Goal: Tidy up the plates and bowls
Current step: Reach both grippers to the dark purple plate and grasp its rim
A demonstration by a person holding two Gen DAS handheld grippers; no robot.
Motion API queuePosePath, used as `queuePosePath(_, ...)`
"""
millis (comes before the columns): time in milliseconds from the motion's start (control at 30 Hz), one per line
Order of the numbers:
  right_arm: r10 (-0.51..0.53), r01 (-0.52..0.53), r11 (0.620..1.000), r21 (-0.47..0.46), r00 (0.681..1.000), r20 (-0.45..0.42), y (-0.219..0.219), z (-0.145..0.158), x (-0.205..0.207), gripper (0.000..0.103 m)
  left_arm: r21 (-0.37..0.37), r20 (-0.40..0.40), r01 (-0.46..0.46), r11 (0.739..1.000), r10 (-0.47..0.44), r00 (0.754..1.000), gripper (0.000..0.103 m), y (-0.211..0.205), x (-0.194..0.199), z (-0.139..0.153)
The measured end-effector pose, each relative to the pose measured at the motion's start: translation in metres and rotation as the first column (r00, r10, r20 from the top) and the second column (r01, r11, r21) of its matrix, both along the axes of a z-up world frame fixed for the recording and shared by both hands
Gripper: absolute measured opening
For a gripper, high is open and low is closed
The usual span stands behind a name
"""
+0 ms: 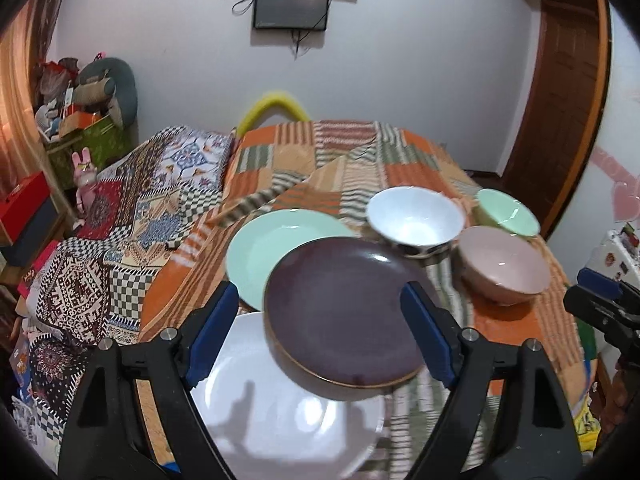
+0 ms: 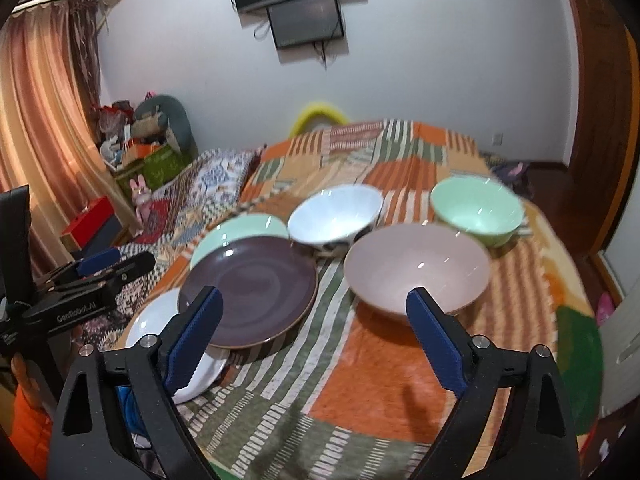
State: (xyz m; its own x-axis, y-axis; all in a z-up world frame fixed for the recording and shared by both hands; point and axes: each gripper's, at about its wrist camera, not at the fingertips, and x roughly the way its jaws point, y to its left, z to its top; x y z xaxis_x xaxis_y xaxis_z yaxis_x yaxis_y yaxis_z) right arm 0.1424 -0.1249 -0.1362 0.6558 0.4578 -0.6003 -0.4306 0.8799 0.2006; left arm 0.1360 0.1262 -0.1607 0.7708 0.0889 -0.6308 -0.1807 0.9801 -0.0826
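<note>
we hold left claw (image 1: 320, 336) jaws wide apart, empty | purple plate (image 1: 344, 312) lies dead ahead between its fingers, overlapping white plate (image 1: 280, 408) and green plate (image 1: 264, 252) | right claw (image 2: 316, 340) also apart, empty, nearer pink bowl (image 2: 416, 268) | we judge left nearer the plates

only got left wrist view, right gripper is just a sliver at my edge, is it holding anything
Observer: No. The right gripper is open and empty, aimed at the cloth between the purple plate and the pink bowl.
Operator: pink bowl blocks part of the green one for me, anything in it
Observer: Nothing. The green bowl stands upright and empty behind the pink bowl.
</note>
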Motion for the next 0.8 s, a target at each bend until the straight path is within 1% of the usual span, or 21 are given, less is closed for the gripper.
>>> queuePosePath(67,0.01,-0.01,1.0,-0.008,1.0,-0.03,0.007,-0.007,0.006,0.082,0.003,-0.015,-0.006,1.0,0.006,1.0,0.083,0.01,0.007,-0.008)
queuePosePath(100,0.014,-0.015,1.0,-0.013,0.999,-0.044,0.011,-0.011,0.009,0.08,0.001,-0.022,-0.005,1.0,0.005,1.0,0.082,0.014,0.011,-0.011)
queuePosePath(167,0.021,-0.022,0.999,-0.025,0.997,-0.072,0.017,-0.018,0.014,0.076,-0.005,-0.039,-0.003,1.0,0.002,0.999,0.077,0.02,0.017,-0.016)
queuePosePath(233,0.018,-0.022,0.999,-0.038,0.996,-0.09,0.023,-0.025,0.019,0.075,-0.009,-0.065,-0.002,1.0,0.001,0.998,0.071,0.03,0.027,-0.025)
queuePosePath(300,0.023,-0.027,0.999,-0.043,0.994,-0.104,0.029,-0.029,0.022,0.075,-0.018,-0.083,0.002,1.0,-0.003,0.997,0.067,0.038,0.034,-0.031)
queuePosePath(367,0.036,-0.042,0.998,-0.05,0.992,-0.122,0.036,-0.035,0.025,0.069,-0.035,-0.102,0.006,0.999,-0.01,0.995,0.064,0.047,0.043,-0.038)
queuePosePath(400,0.042,-0.05,0.997,-0.056,0.991,-0.129,0.039,-0.038,0.027,0.067,-0.042,-0.112,0.01,0.999,-0.015,0.994,0.06,0.05,0.047,-0.041)
queuePosePath(433,0.051,-0.06,0.996,-0.063,0.989,-0.142,0.043,-0.041,0.03,0.062,-0.046,-0.12,0.013,0.999,-0.018,0.993,0.055,0.051,0.049,-0.042)
queuePosePath(467,0.057,-0.068,0.995,-0.069,0.987,-0.153,0.045,-0.044,0.033,0.059,-0.053,-0.127,0.015,0.998,-0.021,0.992,0.053,0.054,0.053,-0.045)
queuePosePath(500,0.059,-0.071,0.995,-0.074,0.985,-0.161,0.048,-0.048,0.035,0.059,-0.063,-0.134,0.016,0.998,-0.025,0.991,0.051,0.058,0.057,-0.048)
queuePosePath(600,0.055,-0.072,0.994,-0.082,0.98,-0.192,0.054,-0.059,0.043,0.053,-0.093,-0.148,0.025,0.995,-0.038,0.988,0.046,0.065,0.065,-0.056)
queuePosePath(633,0.056,-0.075,0.994,-0.083,0.977,-0.207,0.055,-0.062,0.046,0.048,-0.099,-0.152,0.028,0.995,-0.043,0.987,0.045,0.066,0.068,-0.058)
queuePosePath(667,0.056,-0.076,0.994,-0.084,0.975,-0.217,0.055,-0.065,0.048,0.045,-0.101,-0.157,0.03,0.994,-0.046,0.986,0.044,0.068,0.071,-0.062)
queuePosePath(800,0.042,-0.066,0.994,-0.09,0.968,-0.246,0.055,-0.072,0.056,0.039,-0.099,-0.174,0.047,0.994,-0.064,0.983,0.041,0.068,0.081,-0.07)
